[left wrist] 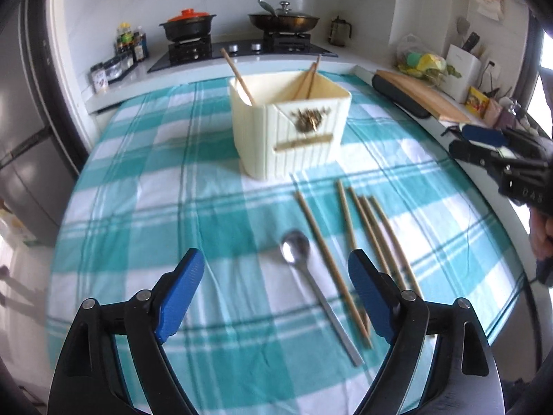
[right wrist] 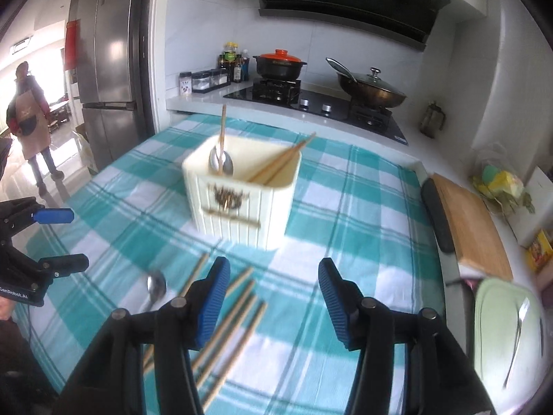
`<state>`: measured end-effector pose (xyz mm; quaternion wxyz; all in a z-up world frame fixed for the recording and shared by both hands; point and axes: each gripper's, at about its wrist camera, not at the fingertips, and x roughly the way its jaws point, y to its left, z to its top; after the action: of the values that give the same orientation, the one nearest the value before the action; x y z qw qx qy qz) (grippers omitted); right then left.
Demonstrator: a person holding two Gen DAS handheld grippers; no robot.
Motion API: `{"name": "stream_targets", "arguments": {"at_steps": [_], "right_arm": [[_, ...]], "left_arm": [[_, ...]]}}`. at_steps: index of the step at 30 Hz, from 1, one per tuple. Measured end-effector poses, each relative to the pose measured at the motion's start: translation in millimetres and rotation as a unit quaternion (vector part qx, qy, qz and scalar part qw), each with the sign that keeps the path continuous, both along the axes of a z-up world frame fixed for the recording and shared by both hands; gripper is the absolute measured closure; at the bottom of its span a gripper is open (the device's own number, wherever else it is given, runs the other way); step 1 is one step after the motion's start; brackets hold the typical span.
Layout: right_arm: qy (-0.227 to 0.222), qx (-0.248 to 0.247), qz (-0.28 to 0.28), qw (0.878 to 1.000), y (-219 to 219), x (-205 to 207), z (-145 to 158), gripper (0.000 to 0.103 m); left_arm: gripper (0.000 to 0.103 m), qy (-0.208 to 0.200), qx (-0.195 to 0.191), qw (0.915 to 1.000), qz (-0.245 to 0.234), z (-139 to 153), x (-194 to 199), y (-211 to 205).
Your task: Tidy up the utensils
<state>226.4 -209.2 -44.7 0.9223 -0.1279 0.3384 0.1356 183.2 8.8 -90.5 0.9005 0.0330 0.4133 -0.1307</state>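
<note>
Hovering over the teal checked cloth [left wrist: 145, 180] with the left gripper [left wrist: 276, 273] spread wide and pinching nothing, a metal spoon [left wrist: 300, 263] lying between and just ahead of its blue pads and loose chopsticks [left wrist: 359, 228] fanning out beside the right-hand pad. Hanging likewise with the right gripper [right wrist: 274, 287] parted and empty, those same chopsticks lying under its left-hand pad. Standing well ahead of both tools, a cream utensil holder [left wrist: 287, 121] already keeping several chopsticks and another spoon [right wrist: 221, 162].

On the table [left wrist: 138, 180], the holder [left wrist: 290, 128] has chopsticks inside; before it lie a spoon [left wrist: 311, 276] and loose chopsticks [left wrist: 363, 235] to the spoon's right.
</note>
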Motion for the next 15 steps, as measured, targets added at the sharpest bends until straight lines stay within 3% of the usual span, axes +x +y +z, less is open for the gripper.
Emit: {"name": "stream_targets", "arguments": {"at_steps": [5,10,15], "right_arm": [[0.004,0.022,-0.047,0.999,-10.2,-54.4,-38.6,0.048],[0.007,0.065,-0.113,0.991,-24.2,-93.1,-62.7,0.048],[-0.016,0.046,-0.131,0.99,-28.2,-105.7,-65.4,0.048]], "left_arm": [[0.015,-0.002,-0.03,0.9994,0.016,-14.7,-26.8,-9.3],[0.015,-0.021,-0.02,0.9993,0.025,-18.6,-36.4,-16.6],[0.013,-0.04,-0.03,0.9979,0.04,-16.1,-44.0,-14.1]]}}
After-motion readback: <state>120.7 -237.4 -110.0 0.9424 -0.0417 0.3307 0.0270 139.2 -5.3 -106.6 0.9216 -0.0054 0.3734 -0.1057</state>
